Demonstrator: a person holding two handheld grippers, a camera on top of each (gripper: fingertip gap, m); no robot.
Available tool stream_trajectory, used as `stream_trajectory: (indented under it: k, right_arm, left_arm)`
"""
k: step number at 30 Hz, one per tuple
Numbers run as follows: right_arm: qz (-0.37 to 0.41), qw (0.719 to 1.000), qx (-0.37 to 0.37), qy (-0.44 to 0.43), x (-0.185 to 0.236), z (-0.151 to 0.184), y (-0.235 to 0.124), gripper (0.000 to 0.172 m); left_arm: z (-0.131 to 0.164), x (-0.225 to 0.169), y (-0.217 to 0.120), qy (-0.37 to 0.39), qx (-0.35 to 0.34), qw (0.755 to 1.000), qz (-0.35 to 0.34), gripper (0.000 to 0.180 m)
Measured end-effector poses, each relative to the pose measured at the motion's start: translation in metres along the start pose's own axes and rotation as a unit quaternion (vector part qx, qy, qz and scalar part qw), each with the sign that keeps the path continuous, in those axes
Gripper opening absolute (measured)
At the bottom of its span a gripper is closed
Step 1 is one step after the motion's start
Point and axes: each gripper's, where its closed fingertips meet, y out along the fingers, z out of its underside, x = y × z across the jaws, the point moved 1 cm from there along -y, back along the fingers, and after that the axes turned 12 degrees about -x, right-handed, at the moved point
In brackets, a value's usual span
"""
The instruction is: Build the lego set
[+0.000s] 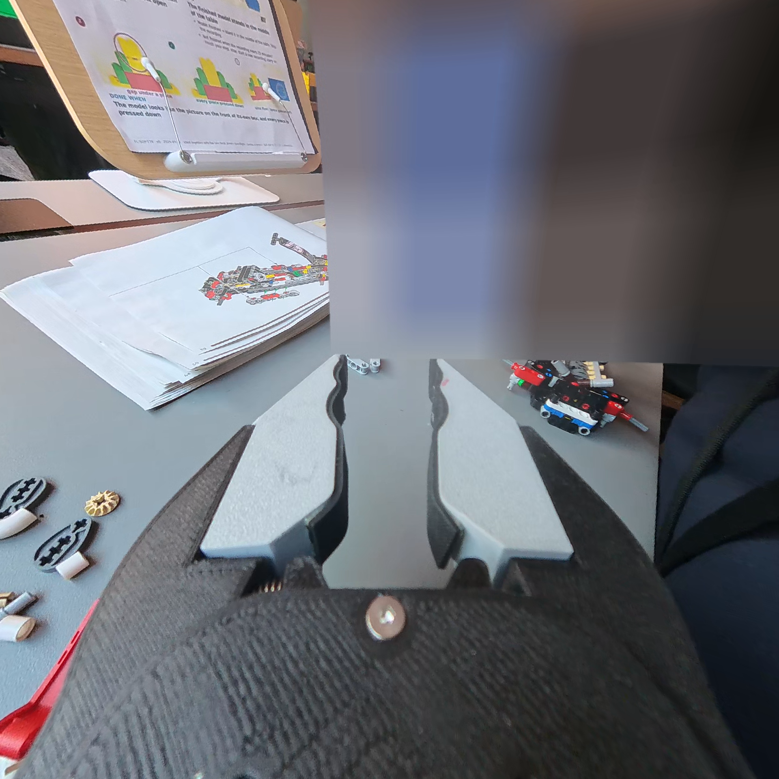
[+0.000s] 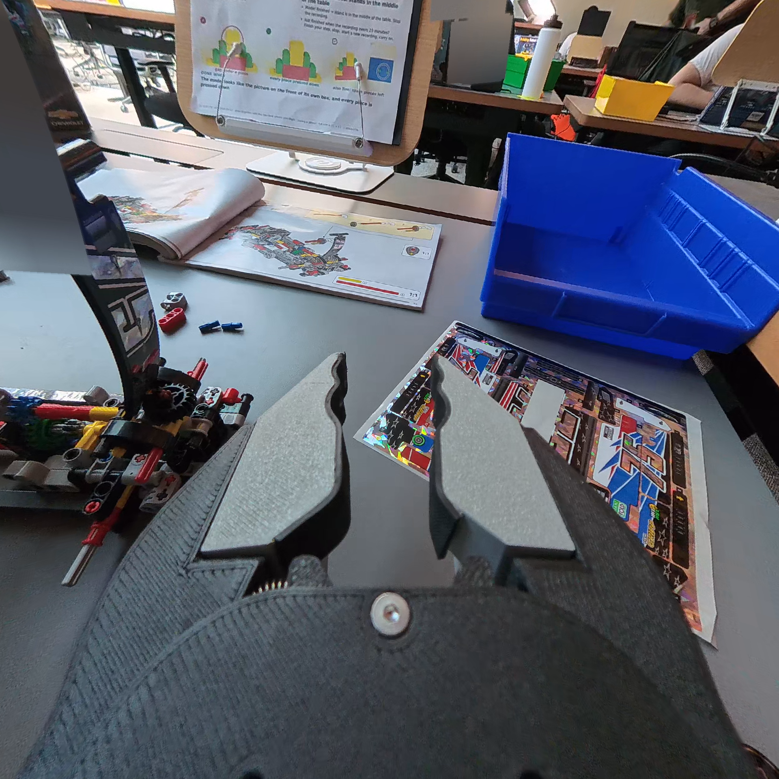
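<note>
My left gripper point(image 1: 388, 366) is open and empty above the grey table point(image 1: 63, 434). Two small light grey connector pieces point(image 1: 363, 365) lie on the table just past its left fingertip. A partly built brick model point(image 1: 573, 396) in black, red, white and blue lies to its right. My right gripper point(image 2: 388, 371) is open and empty too. It hovers over the near left corner of a shiny sticker sheet point(image 2: 590, 430). The multicoloured brick model point(image 2: 126, 430) lies to its left, with a curved black printed panel point(image 2: 126, 312) rising from it.
An open instruction booklet point(image 2: 320, 253) lies ahead, also in the left wrist view point(image 1: 177, 295). A blue bin point(image 2: 624, 253) stands at the right. A stand with a printed sheet point(image 2: 295, 63) is behind. Loose pieces: red and grey beams point(image 2: 173, 312), blue pins point(image 2: 219, 326), tan gear point(image 1: 102, 503). My hands' fingertips stand some 45 cm from each other.
</note>
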Motion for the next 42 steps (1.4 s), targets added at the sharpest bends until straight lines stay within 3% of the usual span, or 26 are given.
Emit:
stream_trajectory:
  k: [1,15,22,31,42]
  right_arm:
    - [0.0,1.0,0.0,0.0,0.0,0.0,0.0,0.037]
    - [-0.009,1.0,0.005,-0.001,0.002,0.002,0.001,0.034]
    - [-0.014,0.999,-0.034,-0.002,0.004,-0.008,-0.005,0.033]
    - [-0.029,0.997,-0.07,0.033,0.002,-0.017,-0.012,0.029]
    - [-0.056,0.995,-0.064,0.053,0.006,-0.016,-0.011,0.027]
  left_arm:
    - [0.0,0.0,0.0,0.001,0.001,1.0,0.0,0.035]
    - [0.001,-0.001,0.002,0.001,0.005,1.0,0.004,0.036]
    - [0.001,0.0,0.001,0.01,0.004,1.0,-0.005,0.036]
    - [0.007,-0.006,0.004,0.079,0.025,0.996,-0.016,0.036]
    - [0.013,-0.011,0.008,0.096,0.044,0.994,-0.002,0.039]
